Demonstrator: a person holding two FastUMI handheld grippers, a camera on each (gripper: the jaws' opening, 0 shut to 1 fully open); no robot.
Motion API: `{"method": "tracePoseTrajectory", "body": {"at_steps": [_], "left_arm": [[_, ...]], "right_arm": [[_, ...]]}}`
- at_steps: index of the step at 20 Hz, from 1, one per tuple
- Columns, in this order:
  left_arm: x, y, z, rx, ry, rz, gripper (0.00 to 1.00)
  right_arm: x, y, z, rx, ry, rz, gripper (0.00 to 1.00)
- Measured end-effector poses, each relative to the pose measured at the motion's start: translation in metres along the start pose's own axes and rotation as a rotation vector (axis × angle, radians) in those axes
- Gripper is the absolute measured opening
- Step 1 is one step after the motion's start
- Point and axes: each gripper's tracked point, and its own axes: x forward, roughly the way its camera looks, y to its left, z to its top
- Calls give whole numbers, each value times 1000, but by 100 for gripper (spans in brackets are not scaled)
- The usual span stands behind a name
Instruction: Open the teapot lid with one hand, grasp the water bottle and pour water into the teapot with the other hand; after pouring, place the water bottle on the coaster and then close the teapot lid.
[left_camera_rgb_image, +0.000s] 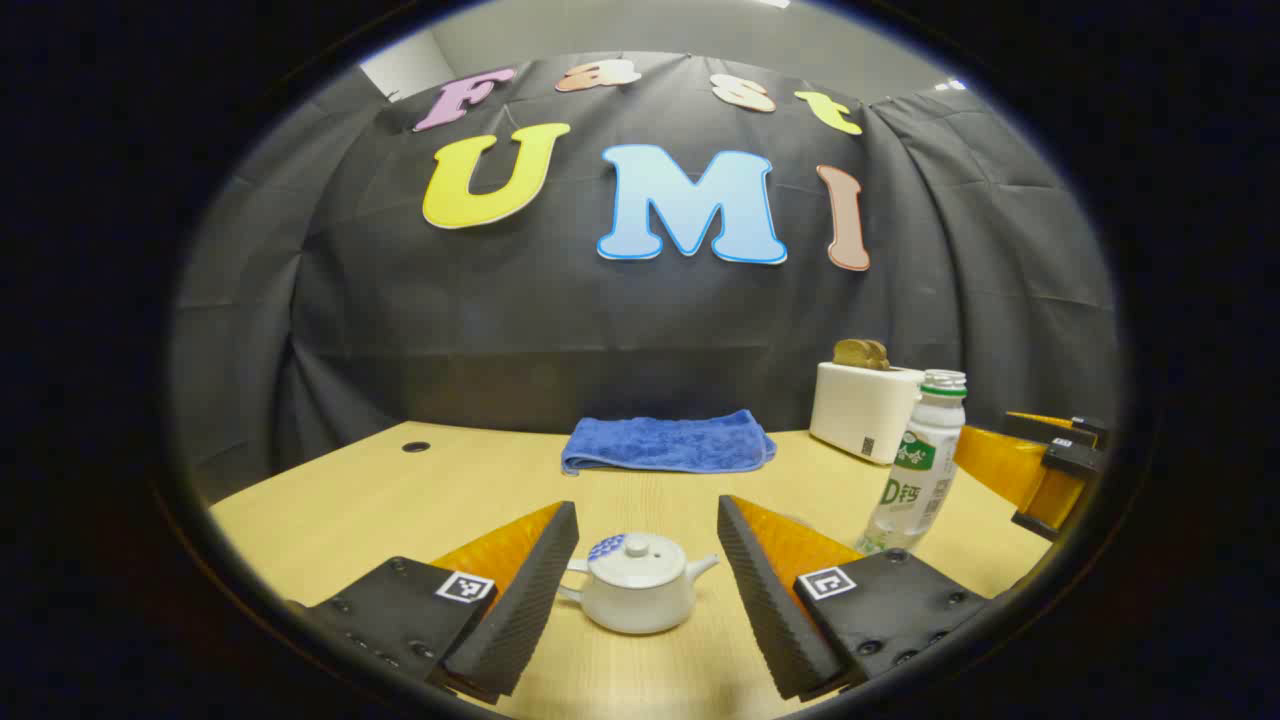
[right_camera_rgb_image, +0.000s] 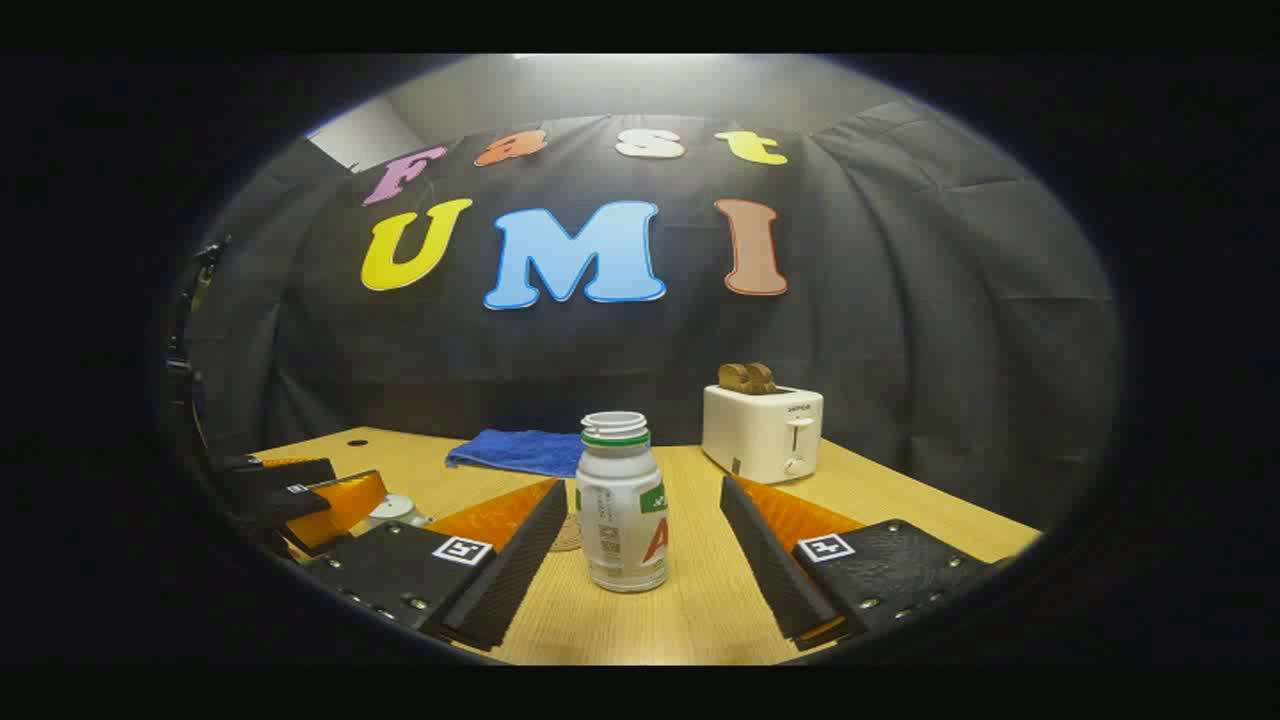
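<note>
Worktop of pale wood carries the whole scene, set against a black cloth wall. In the left gripper view, the left claw stands spread wide, its two ribbed fingers flanking a small white ceramic teapot without touching it. The teapot sits upright on the wood between the fingers, its round-knobbed lid seated on top, spout pointing right and handle to the left. Just to the right of that claw, a clear plastic water bottle with a green-and-white label stands upright, its cap off and its neck open. In the same view the right claw's body shows at the far right edge, close beside the bottle.

In the right gripper view, the right claw is likewise spread, with the water bottle standing between its fingers and clear of both. A round woven coaster lies flat just behind and left of the bottle, partly hidden by it. The left claw appears at the left edge, with the teapot's lid peeking beside it.

Farther back on the worktop, a folded blue towel lies near the wall, and a white two-slot toaster holding browned bread slices stands to its right.
</note>
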Motion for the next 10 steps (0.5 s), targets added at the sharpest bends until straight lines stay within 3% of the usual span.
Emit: {"method": "tracePoseTrajectory", "body": {"at_steps": [10], "left_arm": [[8,1,0,12,-7,3,98]], "right_arm": [[-1,2,-3,-10,5,8,95]]}}
